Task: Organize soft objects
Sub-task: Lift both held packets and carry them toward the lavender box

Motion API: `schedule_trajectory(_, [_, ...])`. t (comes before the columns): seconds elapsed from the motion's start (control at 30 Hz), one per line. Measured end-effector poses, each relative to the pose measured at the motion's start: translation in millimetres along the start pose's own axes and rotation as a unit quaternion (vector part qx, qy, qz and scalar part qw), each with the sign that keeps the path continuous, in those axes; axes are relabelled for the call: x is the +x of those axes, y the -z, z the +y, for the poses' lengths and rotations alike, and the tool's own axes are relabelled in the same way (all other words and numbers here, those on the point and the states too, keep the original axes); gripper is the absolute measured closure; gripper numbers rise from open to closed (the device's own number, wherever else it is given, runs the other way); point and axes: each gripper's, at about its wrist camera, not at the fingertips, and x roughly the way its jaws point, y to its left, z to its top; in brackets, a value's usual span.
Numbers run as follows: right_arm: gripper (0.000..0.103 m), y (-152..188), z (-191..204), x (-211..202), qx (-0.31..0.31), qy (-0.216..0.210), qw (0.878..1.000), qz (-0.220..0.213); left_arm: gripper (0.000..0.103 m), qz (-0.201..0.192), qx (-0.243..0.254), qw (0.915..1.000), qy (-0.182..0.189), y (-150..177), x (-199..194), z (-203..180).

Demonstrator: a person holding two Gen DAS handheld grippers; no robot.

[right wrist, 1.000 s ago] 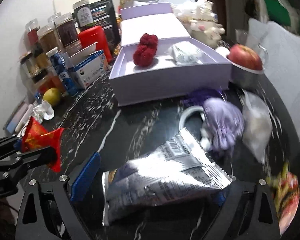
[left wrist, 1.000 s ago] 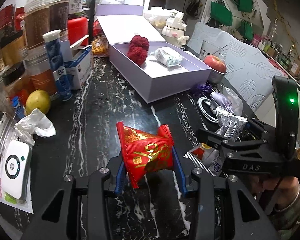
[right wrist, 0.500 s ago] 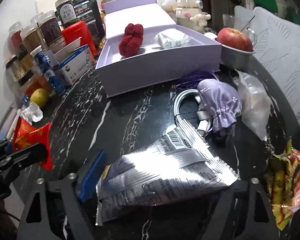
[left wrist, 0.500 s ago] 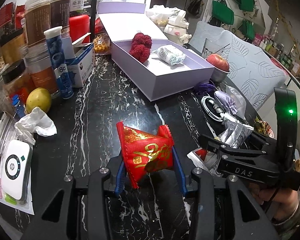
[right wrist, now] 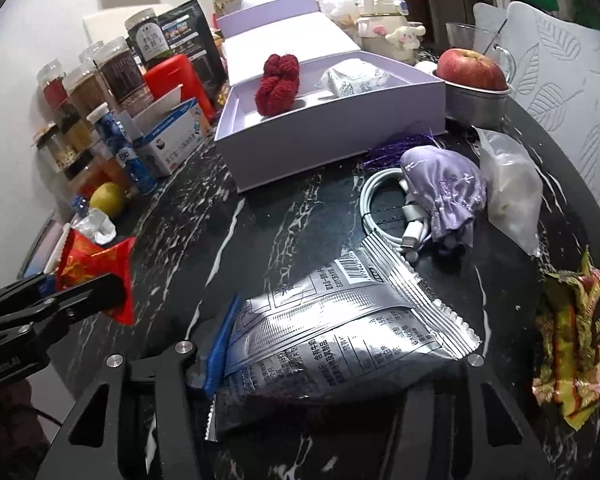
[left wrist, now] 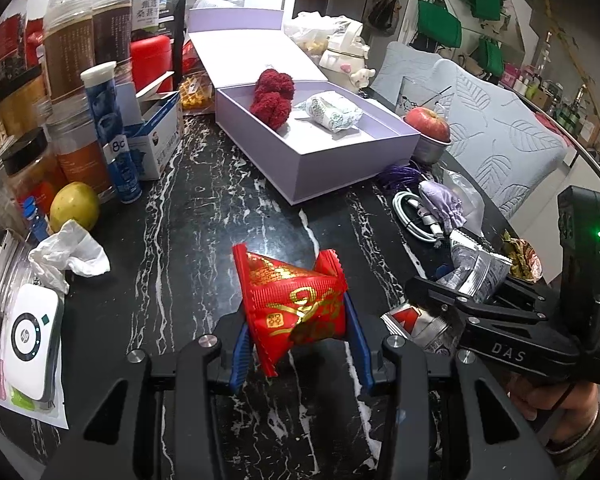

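My left gripper is shut on a red and gold packet, held just above the black marble table. A silver snack packet sits between the fingers of my right gripper. Its jaws are closing, and the blue left pad presses the packet's edge while the other pad is hidden behind it. The open lavender box stands farther back, holding a red fluffy ball and a white printed roll. A purple pouch lies in front of the box.
A white cable, a clear bag and a crumpled colourful packet lie to the right. An apple sits in a metal bowl. Jars, a blue tube, a yellow fruit, a tissue and a white device crowd the left.
The right gripper's fingers have drawn in onto the silver packet, which now bulges between them. The left gripper has kept still with the red packet.
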Motion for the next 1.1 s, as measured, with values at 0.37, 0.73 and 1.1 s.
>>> schedule_trajectory(0.37, [0.049, 7.7, -4.8, -31.2, 0.008, -0.015, 1.000, -0.019, 0.062, -0.010, 0.028, 0.9994, 0.019, -3.0, -10.1, -19.2])
schedule_trajectory(0.73, [0.049, 5.6, 2.8, -83.9, -0.013, -0.026, 0.998, -0.059, 0.062, -0.051, 0.066, 0.9959, 0.036, -19.8, -45.3, -41.3])
schedule_trajectory(1.1, [0.049, -31.1, 23.9, -126.6, -0.070, -0.043, 0.990, -0.111, 0.062, -0.120, 0.098, 0.9869, 0.043, -59.7, -84.3, -56.6])
